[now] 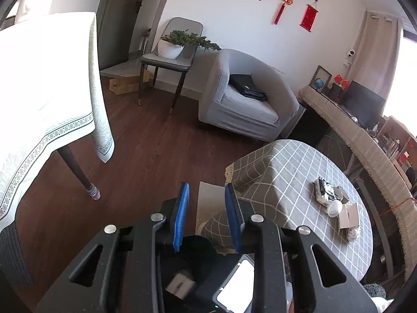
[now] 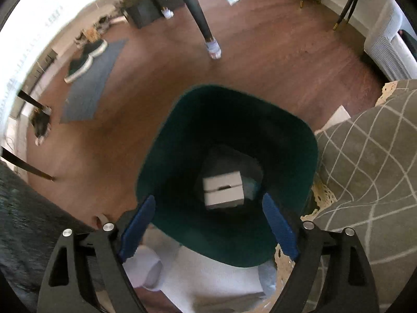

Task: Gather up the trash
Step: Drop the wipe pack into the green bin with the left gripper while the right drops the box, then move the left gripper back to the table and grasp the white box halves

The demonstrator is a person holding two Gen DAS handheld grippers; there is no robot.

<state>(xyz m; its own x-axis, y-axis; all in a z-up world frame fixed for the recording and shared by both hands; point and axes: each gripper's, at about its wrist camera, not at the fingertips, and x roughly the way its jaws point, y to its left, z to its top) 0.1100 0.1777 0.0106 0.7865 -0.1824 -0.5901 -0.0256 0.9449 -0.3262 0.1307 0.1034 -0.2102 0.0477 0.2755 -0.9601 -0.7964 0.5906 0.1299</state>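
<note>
Looking down in the right wrist view, a dark green bin (image 2: 182, 135) stands on the wooden floor with a small white box (image 2: 224, 190), blurred, inside it. My right gripper (image 2: 208, 225) hangs open over the bin's near rim, nothing between its blue pads. In the left wrist view my left gripper (image 1: 207, 215) is shut with nothing between its pads, above the bin (image 1: 198, 245). To the right, on the grey checked table (image 1: 294, 167), lie a crumpled black-and-white wrapper (image 1: 323, 190), a white cup (image 1: 335, 208), a small open cardboard box (image 1: 349, 215) and a crumpled scrap (image 1: 353, 232).
A table with a white cloth (image 1: 47, 99) and dark legs (image 1: 78, 169) stands to the left. A grey armchair (image 1: 245, 104) holding a black bag, and a chair with a potted plant (image 1: 177, 44), stand at the back. A grey mat with shoes (image 2: 88, 60) lies on the floor.
</note>
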